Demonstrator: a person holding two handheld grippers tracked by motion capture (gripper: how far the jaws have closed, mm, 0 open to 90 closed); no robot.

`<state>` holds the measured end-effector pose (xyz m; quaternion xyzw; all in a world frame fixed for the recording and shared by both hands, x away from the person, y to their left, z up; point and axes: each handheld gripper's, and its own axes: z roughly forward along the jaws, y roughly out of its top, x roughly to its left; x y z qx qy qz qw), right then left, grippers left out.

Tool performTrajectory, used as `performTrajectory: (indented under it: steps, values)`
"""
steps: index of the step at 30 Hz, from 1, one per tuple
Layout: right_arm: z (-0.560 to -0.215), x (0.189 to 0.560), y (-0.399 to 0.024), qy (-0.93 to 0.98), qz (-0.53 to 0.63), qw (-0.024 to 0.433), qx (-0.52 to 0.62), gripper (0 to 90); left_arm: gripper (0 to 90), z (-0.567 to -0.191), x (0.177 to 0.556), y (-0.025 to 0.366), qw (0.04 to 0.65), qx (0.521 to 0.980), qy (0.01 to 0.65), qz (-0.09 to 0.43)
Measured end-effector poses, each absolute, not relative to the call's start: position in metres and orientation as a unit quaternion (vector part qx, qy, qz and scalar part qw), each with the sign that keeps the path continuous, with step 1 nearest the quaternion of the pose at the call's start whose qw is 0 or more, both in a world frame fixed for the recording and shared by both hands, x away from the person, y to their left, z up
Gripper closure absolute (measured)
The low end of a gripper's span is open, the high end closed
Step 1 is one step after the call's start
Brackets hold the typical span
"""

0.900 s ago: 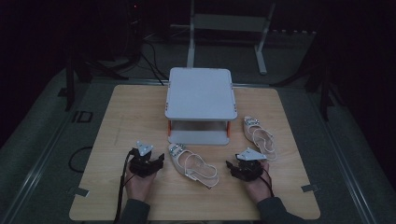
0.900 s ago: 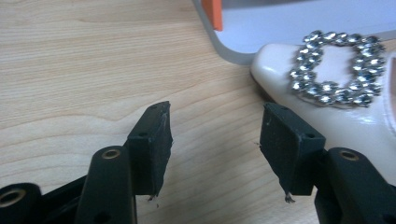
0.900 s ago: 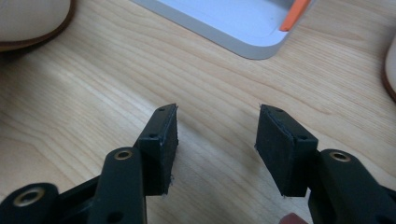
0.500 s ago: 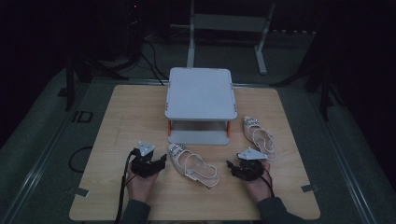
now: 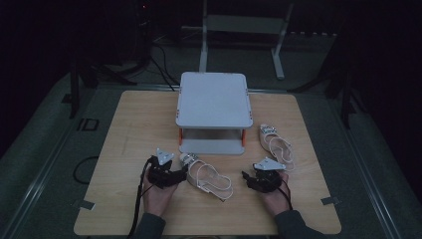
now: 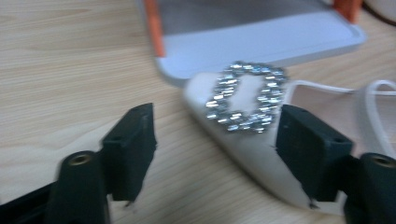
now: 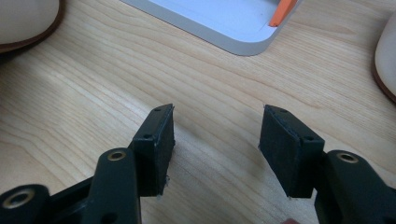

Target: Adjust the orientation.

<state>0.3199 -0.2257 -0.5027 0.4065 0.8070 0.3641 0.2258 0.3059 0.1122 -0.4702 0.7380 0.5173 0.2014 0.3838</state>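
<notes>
The left tongs (image 5: pixel 175 175) are sitting low on the wooden surface (image 5: pixel 134 129), held in the person's left hand (image 5: pixel 158 191), and their jaws are standing wide. In the left gripper view the pointed toe of the near sandal (image 6: pixel 261 140) is lying between those jaws: the right-hand jaw is reaching up against the toe's side, though whether its pad is pressing there is hard to tell, while the left-hand jaw is standing well apart from it with bare wood in between. A sparkling buckle (image 6: pixel 246 97) is sitting on top of the toe, just ahead of the jaw tips.

From the high view, the sandal is stretching away from the left tongs towards the right tongs (image 5: pixel 253 179), its heel end lying between the two. The right tongs, held in the person's right hand (image 5: pixel 276 195), are also gaping wide, and in the right gripper view nothing but wood grain is lying between their jaws.

A second sandal (image 5: pixel 276 146) is lying just beyond the right tongs, on their outer side. A small white two-level rack (image 5: pixel 214 99) with orange posts is standing ahead of both tongs, its lower shelf corner (image 6: pixel 261 42) showing just past the buckle.
</notes>
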Motion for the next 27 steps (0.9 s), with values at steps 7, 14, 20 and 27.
performTrajectory:
  steps: [7,14,20,27]
  values:
    - [-0.503,0.320,-0.226,0.808,0.364,0.226,0.405,44.1,14.7,-0.471,0.309,0.097,0.378,0.749,0.505,0.202]
    - [-0.503,0.320,-0.226,0.807,0.364,0.227,0.405,43.5,13.6,-0.483,0.326,0.089,0.333,0.739,0.550,0.201]
    - [-0.503,0.320,-0.226,0.808,0.364,0.227,0.404,43.6,20.1,-0.492,0.327,0.097,0.339,0.734,0.566,0.159]
    - [-0.503,0.320,-0.227,0.807,0.364,0.226,0.406,43.6,33.8,-0.486,0.322,0.104,0.345,0.737,0.557,0.166]
